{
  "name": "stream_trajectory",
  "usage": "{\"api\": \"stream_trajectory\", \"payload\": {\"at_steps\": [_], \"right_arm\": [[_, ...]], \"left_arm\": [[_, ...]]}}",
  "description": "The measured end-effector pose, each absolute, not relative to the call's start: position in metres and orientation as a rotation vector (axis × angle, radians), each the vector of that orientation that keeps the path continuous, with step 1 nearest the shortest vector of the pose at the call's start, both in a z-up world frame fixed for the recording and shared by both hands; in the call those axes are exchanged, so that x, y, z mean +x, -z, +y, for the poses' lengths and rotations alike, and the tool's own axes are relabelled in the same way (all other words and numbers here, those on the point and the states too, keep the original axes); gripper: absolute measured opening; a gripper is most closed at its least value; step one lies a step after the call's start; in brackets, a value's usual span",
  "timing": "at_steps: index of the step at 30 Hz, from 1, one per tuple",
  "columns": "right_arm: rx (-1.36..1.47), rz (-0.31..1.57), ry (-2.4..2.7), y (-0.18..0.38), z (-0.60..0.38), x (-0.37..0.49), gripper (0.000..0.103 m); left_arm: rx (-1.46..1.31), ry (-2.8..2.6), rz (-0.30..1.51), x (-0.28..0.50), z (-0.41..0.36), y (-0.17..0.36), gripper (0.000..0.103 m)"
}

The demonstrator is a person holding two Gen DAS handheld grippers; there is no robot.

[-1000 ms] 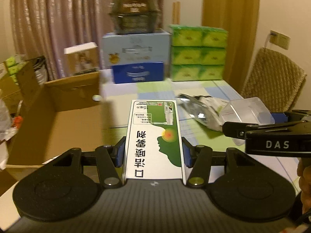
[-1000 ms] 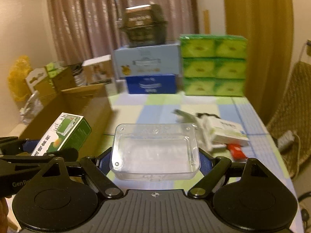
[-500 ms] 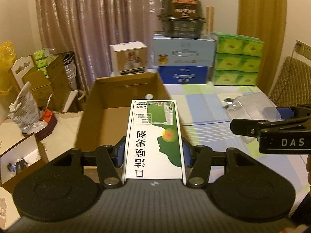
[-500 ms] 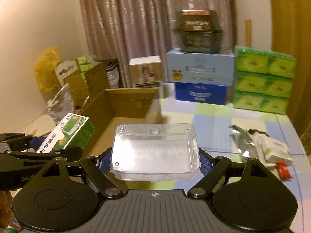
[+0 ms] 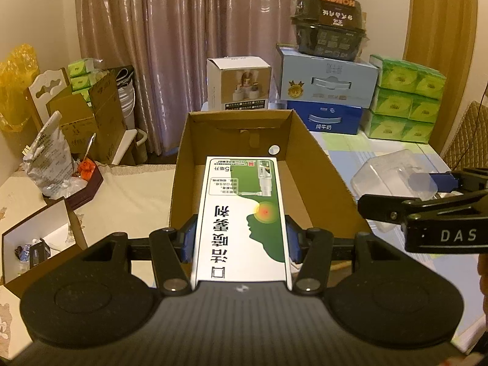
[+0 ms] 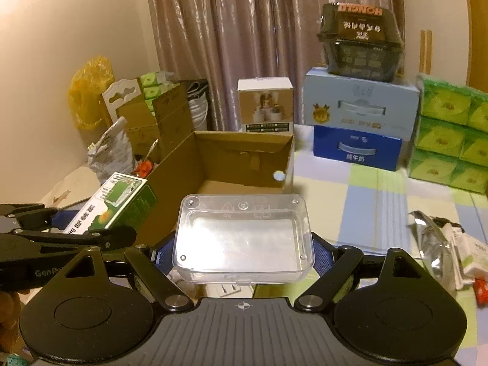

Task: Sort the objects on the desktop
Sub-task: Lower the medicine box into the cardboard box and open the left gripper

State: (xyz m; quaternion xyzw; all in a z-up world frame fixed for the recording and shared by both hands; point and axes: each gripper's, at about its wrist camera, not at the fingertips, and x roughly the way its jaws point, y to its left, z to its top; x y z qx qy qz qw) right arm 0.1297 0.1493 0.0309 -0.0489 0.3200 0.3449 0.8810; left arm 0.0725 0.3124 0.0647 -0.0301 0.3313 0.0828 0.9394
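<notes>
The green-and-white spray carton (image 5: pixel 241 216) is held lengthwise between the left gripper's (image 5: pixel 241 241) blue-padded fingers (image 5: pixel 187 239), which are closed on its two long sides near the rear end. It hangs over the open cardboard box (image 5: pixel 317 164), its far end pointing at the box's back wall. It is probably light thin card, stiff along its length but easy to dent, so a grip across the narrow sides with modest pressure suits it.

The clear plastic case (image 6: pixel 244 238) sits in the right gripper (image 6: pixel 244 256), whose fingers (image 6: pixel 321 257) are shut on its short ends. It looks light, rigid and smooth, so it may slip or crack under a hard squeeze; the grip on its side walls below the rim looks sound. It appears to have nothing inside. It hangs near the box's right wall, above the near part of the table (image 6: pixel 381 201).

The cardboard box stands at the table's left edge, flaps open. Its brown floor shows no contents where visible, though the carton hides part of it; a small round white spot marks the inner right wall.

Toward the table's right edge lie a silver foil packet (image 6: pixel 433 238) and small white packs (image 6: pixel 475 256), not yet sorted. Along the far edge stand stacked milk cartons (image 6: pixel 360 122) and green tissue packs (image 6: pixel 451 134).
</notes>
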Motion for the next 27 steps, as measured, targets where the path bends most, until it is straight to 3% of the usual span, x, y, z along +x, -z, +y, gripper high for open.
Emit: {"api": "stream_trajectory", "payload": {"at_steps": [27], "right_arm": [[-0.048, 0.698, -0.721, -0.003, 0.179, 0.159, 0.082]], "left_arm": [[-0.085, -0.162, 0.704, 0.108, 0.337, -0.036, 0.05]]}}
